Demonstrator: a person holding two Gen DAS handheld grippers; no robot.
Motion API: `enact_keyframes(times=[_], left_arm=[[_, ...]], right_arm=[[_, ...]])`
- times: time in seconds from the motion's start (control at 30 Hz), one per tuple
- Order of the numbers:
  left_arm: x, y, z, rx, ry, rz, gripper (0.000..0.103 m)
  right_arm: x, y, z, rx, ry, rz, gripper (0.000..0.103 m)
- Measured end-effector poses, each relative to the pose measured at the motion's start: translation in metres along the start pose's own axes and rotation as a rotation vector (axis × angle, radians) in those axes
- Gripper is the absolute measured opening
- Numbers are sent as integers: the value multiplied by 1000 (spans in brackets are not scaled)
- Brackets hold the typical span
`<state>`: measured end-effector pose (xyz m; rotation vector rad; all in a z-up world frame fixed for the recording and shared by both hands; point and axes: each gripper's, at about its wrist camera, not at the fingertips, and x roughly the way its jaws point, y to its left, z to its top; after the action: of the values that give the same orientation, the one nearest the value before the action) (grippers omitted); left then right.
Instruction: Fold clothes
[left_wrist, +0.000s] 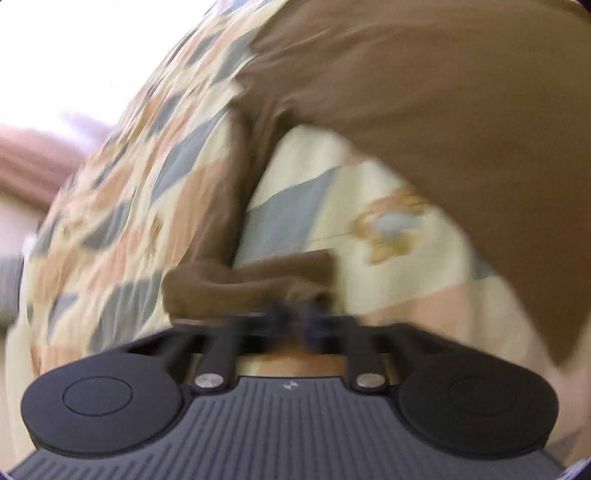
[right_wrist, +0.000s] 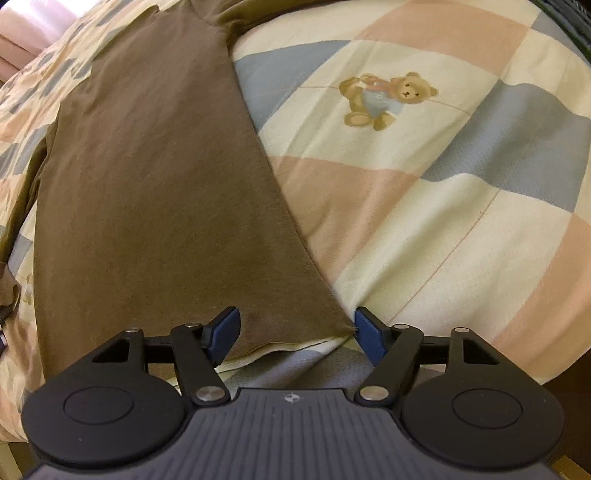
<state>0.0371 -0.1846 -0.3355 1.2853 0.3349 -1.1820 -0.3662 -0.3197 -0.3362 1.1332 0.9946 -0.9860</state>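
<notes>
Your bedspread (right_wrist: 424, 192), a patchwork of cream, peach and grey-blue squares with a teddy bear print (right_wrist: 388, 99), fills both views. The brown shirt (right_wrist: 147, 184) lies spread flat on it, its hem nearest your right hand. One sleeve (left_wrist: 236, 280) trails off to the side. Your right gripper (right_wrist: 295, 332) hangs over the hem's corner with its blue pads (right_wrist: 227, 332) wide apart, gripping nothing. Your left gripper (left_wrist: 295, 314) is blurred, but its jaws look closed tight, seemingly pinching the sleeve's cuff end.
</notes>
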Motion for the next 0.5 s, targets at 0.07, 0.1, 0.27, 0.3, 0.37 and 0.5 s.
enact_keyframes(times=[0.07, 0.1, 0.27, 0.3, 0.37, 0.5], left_arm=[[-10, 38, 1, -105, -60, 1, 6], [-15, 69, 0, -218, -87, 1, 6], [-21, 254, -63, -1023, -102, 216, 5], [-17, 278, -85, -1123, -61, 295, 5], [-4, 312, -129, -1254, 76, 377, 10], [14, 306, -186, -1458, 259, 275, 14]], right_arm=[[0, -4, 3, 8, 5, 2, 69], [-1, -6, 5, 12, 8, 0, 69], [5, -7, 10, 4, 28, -15, 70], [6, -7, 10, -1, 30, -18, 72], [8, -6, 10, -5, 34, -17, 74], [12, -7, 12, -8, 42, -11, 76]])
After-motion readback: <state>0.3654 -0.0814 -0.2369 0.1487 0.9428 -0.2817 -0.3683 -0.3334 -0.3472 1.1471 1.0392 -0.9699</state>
